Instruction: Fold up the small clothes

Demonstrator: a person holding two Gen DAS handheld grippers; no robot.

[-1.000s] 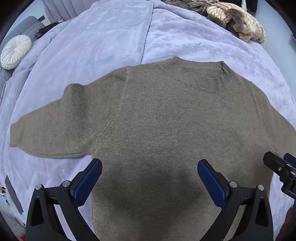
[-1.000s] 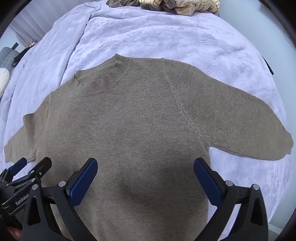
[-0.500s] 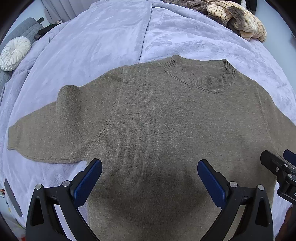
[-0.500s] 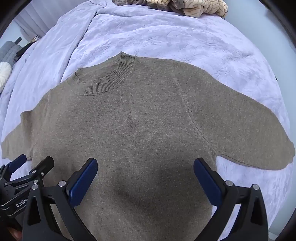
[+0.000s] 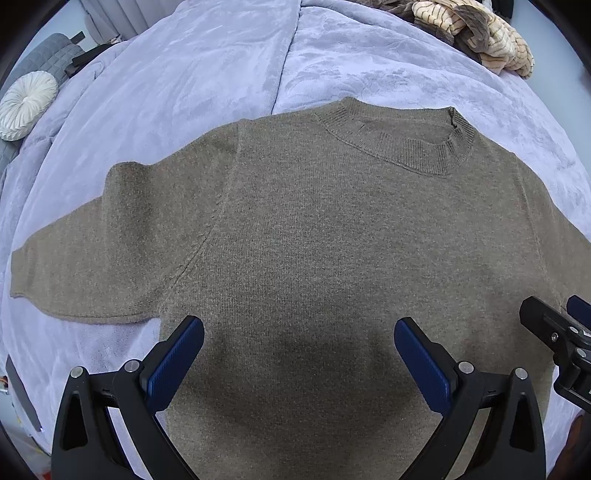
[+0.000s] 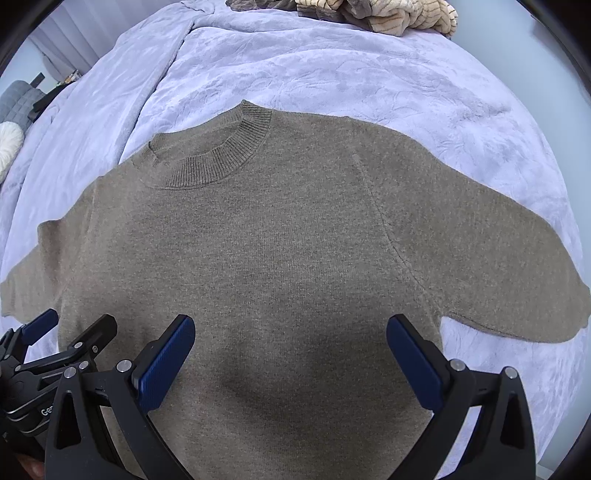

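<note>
An olive-brown knit sweater (image 5: 325, 236) (image 6: 280, 251) lies flat and face up on the bed, ribbed collar (image 5: 410, 147) (image 6: 218, 162) at the far side and both sleeves spread outward. My left gripper (image 5: 299, 354) hovers open above its lower body, nothing between the blue pads. My right gripper (image 6: 291, 354) is open too, over the lower body a little to the right. Each gripper shows at the edge of the other's view, the right gripper (image 5: 557, 343) and the left gripper (image 6: 55, 347). The left sleeve (image 5: 96, 254) and right sleeve (image 6: 491, 258) lie smooth.
A lavender plush blanket (image 5: 207, 74) (image 6: 369, 74) covers the bed. A heap of striped cream and brown clothes (image 5: 476, 33) (image 6: 388, 14) sits at the far edge. A round white pillow (image 5: 27, 103) rests on a grey chair at far left.
Both grippers have drifted slightly forward and lower over the sweater, which now fills more of each view. Both stay open; the sweater has not moved.
</note>
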